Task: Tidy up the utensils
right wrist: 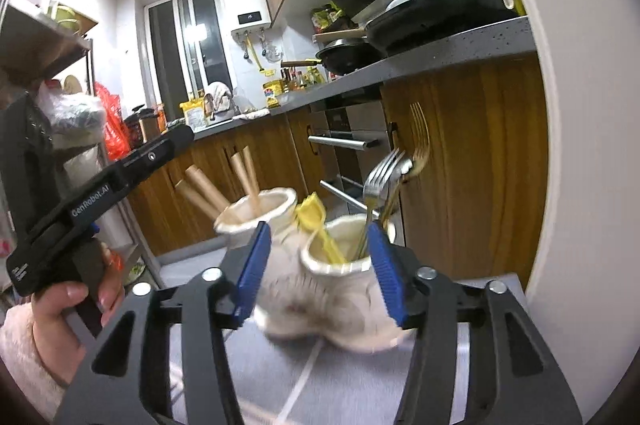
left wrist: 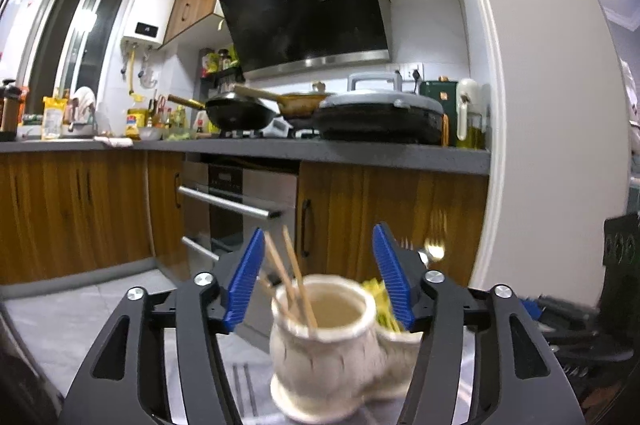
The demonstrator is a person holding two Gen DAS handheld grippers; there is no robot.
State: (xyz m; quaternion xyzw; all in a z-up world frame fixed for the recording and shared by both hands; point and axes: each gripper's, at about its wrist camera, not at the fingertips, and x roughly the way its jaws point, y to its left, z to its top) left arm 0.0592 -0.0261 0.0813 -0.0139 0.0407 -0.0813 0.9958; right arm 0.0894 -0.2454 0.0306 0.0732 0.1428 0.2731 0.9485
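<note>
A cream ceramic twin-pot utensil holder (left wrist: 320, 353) stands close in front of both grippers. In the left wrist view its near pot holds wooden chopsticks (left wrist: 288, 277). In the right wrist view the holder (right wrist: 320, 289) shows chopsticks (right wrist: 224, 189) in the left pot and metal forks (right wrist: 384, 181) with a yellow utensil (right wrist: 316, 225) in the right pot. My left gripper (left wrist: 320, 281) is open, its blue pads either side of the holder. My right gripper (right wrist: 320, 269) is open around the fork pot. The left gripper's body (right wrist: 100, 193) shows, held by a hand.
The holder stands on a grey surface (right wrist: 304, 377). Behind are wooden cabinets (left wrist: 72, 217), a built-in oven (left wrist: 240, 209), a dark countertop (left wrist: 360, 153) with pans, and a white wall (left wrist: 560, 145) at right. A metal shelf rack (right wrist: 52, 73) stands at left.
</note>
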